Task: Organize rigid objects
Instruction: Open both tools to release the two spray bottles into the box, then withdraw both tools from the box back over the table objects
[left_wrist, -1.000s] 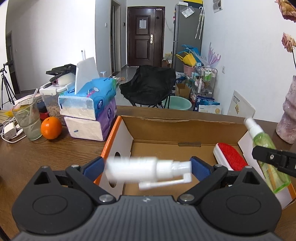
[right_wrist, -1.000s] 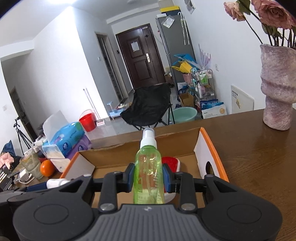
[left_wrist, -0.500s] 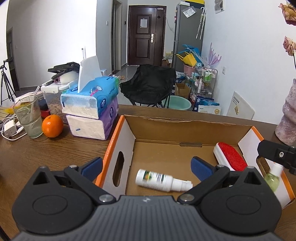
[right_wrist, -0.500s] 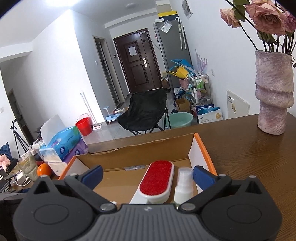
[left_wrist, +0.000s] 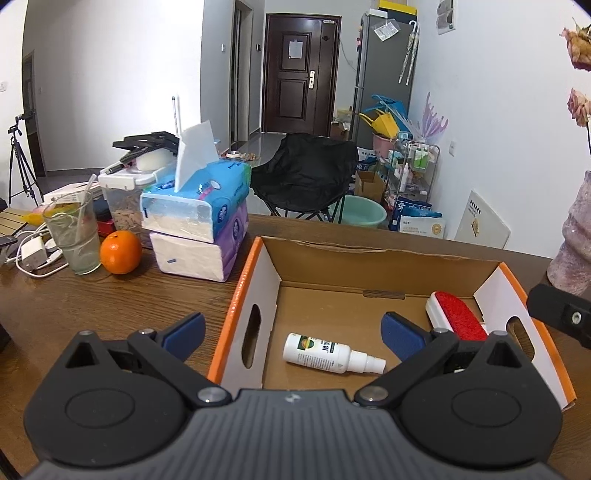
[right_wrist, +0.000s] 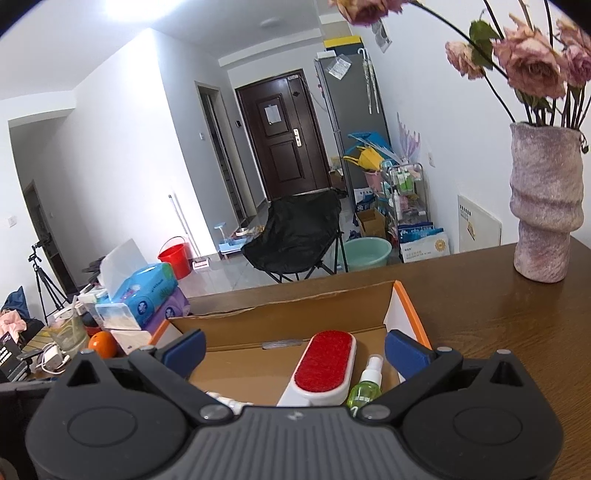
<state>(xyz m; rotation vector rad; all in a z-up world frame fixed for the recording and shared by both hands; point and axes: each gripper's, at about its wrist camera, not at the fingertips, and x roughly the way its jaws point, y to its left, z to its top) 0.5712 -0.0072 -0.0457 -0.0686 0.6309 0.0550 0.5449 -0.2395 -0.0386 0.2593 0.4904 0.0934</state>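
Note:
An open cardboard box (left_wrist: 369, 258) with orange edges stands on the wooden table. A white spray bottle (left_wrist: 325, 352) lies on its side on the box floor. A red lint brush (left_wrist: 456, 317) lies at the box's right side. In the right wrist view the lint brush (right_wrist: 325, 365) lies next to a green spray bottle (right_wrist: 365, 387) in the box (right_wrist: 295, 302). My left gripper (left_wrist: 291, 332) is open and empty above the box's near left. My right gripper (right_wrist: 295, 349) is open and empty above the box's near right.
Stacked tissue packs (left_wrist: 199, 229), an orange (left_wrist: 120, 253), a glass (left_wrist: 74, 236) and chargers stand left of the box. A pink vase (right_wrist: 543, 206) with flowers stands on the table at far right. A black chair (left_wrist: 303, 173) is beyond the table.
Both grippers opened and dropped their bottles into the box: the white one from the left, the green one from the right. Both grippers have since drawn back and up.

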